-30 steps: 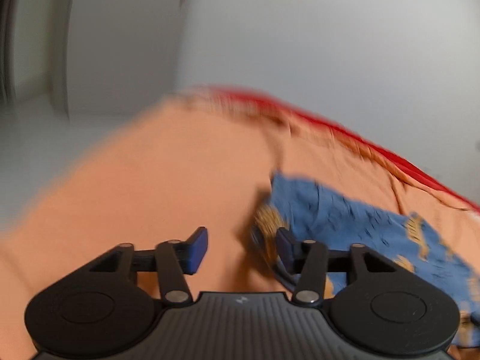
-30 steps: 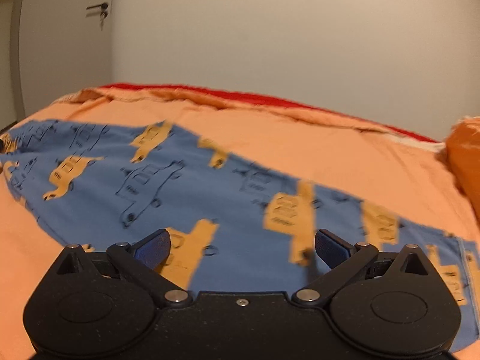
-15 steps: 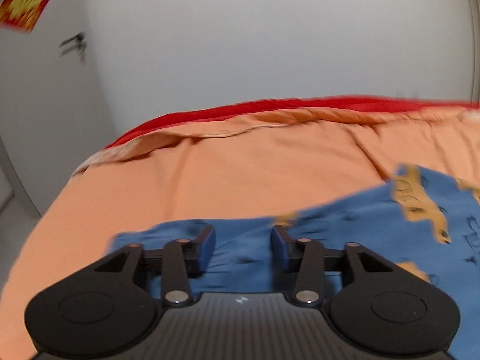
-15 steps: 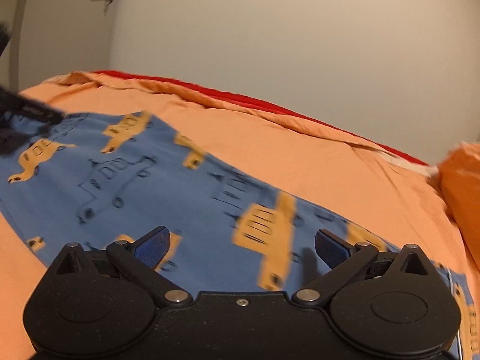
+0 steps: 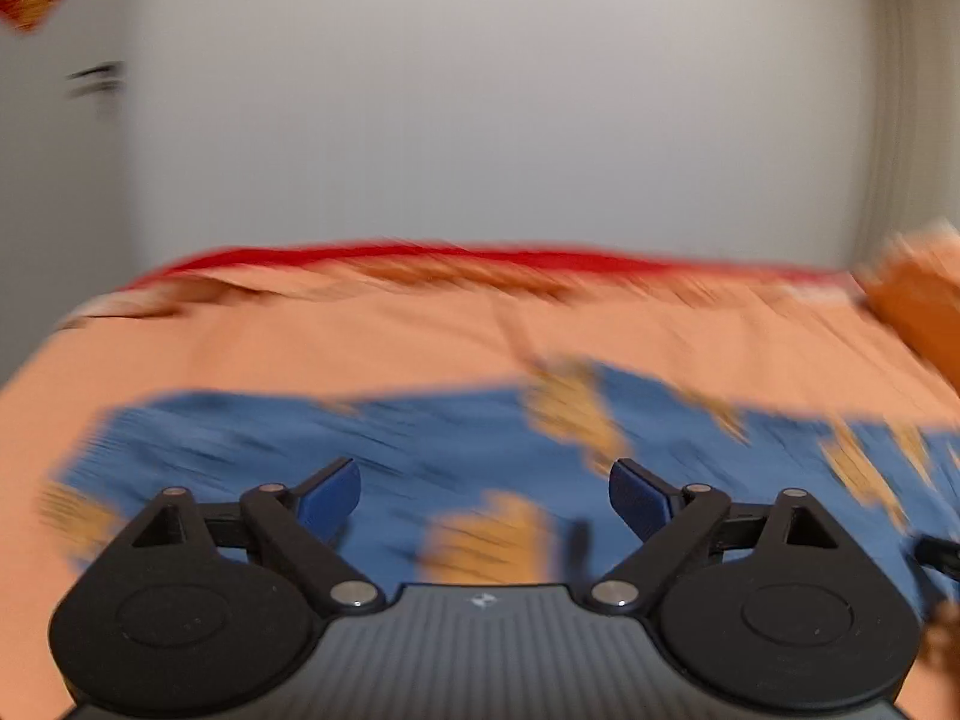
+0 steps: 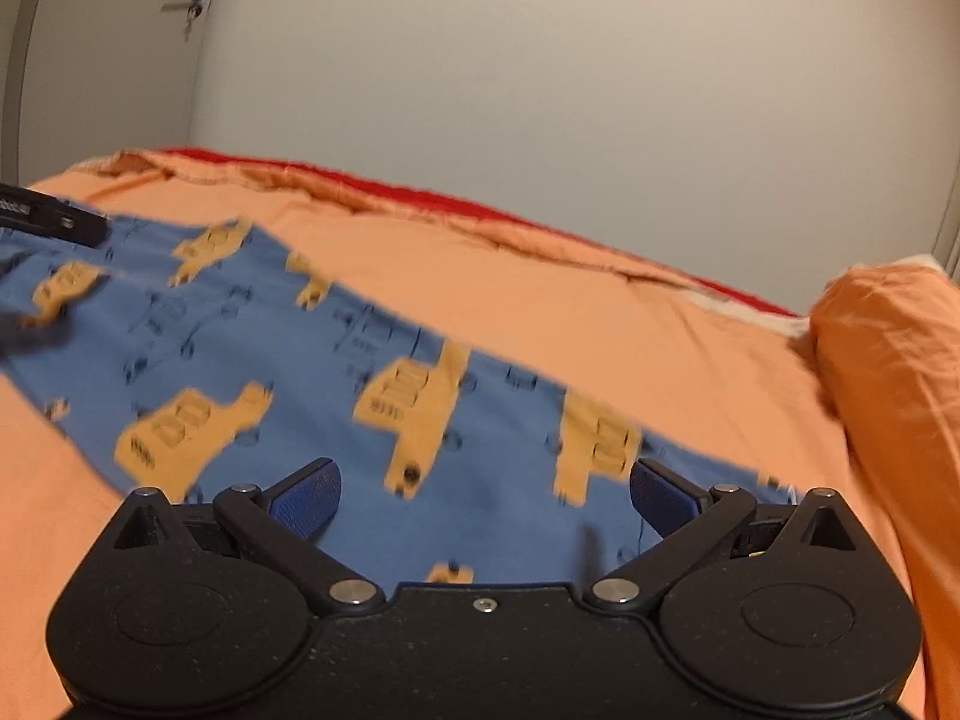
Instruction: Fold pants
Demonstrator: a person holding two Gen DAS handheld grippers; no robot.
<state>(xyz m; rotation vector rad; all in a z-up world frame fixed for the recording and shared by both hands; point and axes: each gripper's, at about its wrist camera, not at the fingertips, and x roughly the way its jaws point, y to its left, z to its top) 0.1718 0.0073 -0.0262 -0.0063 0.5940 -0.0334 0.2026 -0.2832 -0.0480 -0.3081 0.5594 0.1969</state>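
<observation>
Left gripper point(image 5: 485, 495) opening, right gripper point(image 6: 485, 495) spread wide, both empty above blue pants point(image 6: 252, 360).
Pinching the orange sheet point(image 6: 570, 300) along with them could drag the fold askew.

Left tool point(image 5: 485, 495) jaws opening wide, empty; right tool point(image 6: 485, 495) spread wide, empty.

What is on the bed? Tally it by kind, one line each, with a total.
Pants: 1, blue with yellow trucks, lying flat
Pillow: 1, orange
Grippers: 2, left gripper with jaws opening, right gripper open, neither holding cloth
Total: 4, all on or over the orange sheet.
</observation>
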